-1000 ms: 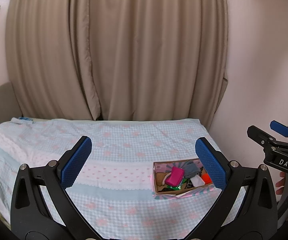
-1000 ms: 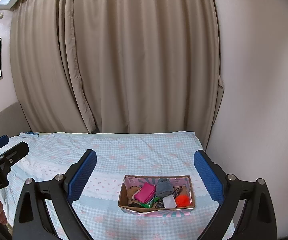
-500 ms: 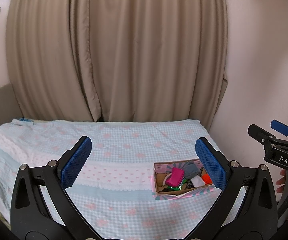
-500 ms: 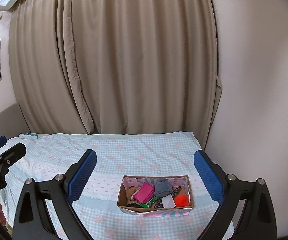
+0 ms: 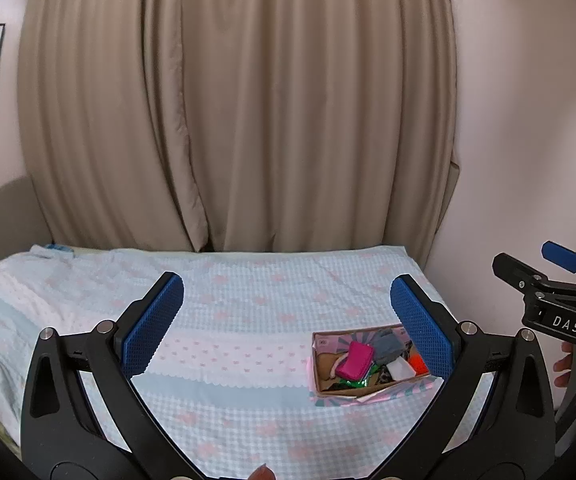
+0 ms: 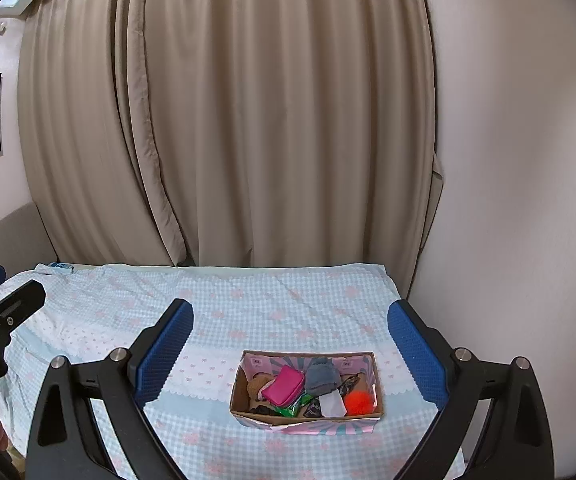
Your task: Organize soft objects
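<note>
A small cardboard box [image 6: 307,418] sits on the bed [image 6: 247,304], near the right side by the wall. It is full of soft little things. On top lies a pink pouch [image 6: 286,384], and just beside it a grey knit thing [image 6: 321,374]. At the front right there is a fluffy orange ball [image 6: 360,401] and a folded white cloth [image 6: 332,403]. A brown fuzzy thing [image 6: 256,386] and something shiny and green [image 6: 292,409] peek out from under the pouch. They all look light and squishy, so they will likely bend and sag when lifted, not break. The pink pouch looks like the easiest one to take, since it is on top; a pinch across its puffy middle should hold it. The orange ball may squash flat, so a gentle squeeze seems best. The shiny green thing might be slippery. The box looks light too and may slide if it is bumped. The right gripper [image 6: 290,344] hangs above the bed with its fingers spread wide and nothing between them. The left gripper [image 5: 288,320] is the same, wide apart and holding nothing.
</note>
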The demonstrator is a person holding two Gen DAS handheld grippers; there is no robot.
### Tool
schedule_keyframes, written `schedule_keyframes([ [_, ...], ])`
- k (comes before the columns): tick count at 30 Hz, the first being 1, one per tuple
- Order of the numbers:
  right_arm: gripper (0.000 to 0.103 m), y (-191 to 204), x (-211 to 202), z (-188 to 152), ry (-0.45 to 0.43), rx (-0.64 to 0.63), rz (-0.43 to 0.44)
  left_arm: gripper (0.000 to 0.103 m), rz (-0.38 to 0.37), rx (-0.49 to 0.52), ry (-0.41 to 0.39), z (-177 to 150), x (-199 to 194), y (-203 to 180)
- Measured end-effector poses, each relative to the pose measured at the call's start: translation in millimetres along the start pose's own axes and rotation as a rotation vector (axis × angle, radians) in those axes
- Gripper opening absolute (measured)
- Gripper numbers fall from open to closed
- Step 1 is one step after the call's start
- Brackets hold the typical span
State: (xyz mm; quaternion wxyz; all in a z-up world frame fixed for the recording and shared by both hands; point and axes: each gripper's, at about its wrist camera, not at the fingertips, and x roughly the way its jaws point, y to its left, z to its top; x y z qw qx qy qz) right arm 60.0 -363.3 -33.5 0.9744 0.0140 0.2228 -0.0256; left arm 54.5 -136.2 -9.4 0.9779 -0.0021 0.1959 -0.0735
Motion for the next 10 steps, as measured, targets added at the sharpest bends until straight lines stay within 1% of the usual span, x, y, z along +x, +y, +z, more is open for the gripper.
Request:
schedule_keyframes([
  [2, 0.097, -0.8, 2.1, 1.1, 0.002, -0.001, 0.001, 0.103, 0.002, -0.011, -0.002, -0.3, 1.8, 1.3],
  [6, 0.097, -2.8, 12.1, 1.8, 0.016, 0.006, 0.007, 0.103, -0.017, -0.041, 0.034, -3.1, 16.5, 6.0],
  [7, 0.097, -2.9, 16.0, 0.6, 0.025, 0.007, 0.009, 0.103, -0.014, -0.044, 0.04, -4.8, 19.6, 6.8],
  [10, 0.097, -4.3, 35.7, -3.3, 0.064, 0.004, 0.023, 0.103, 0.032, -0.044, 0.051, -10.8, 31.4, 9.1],
])
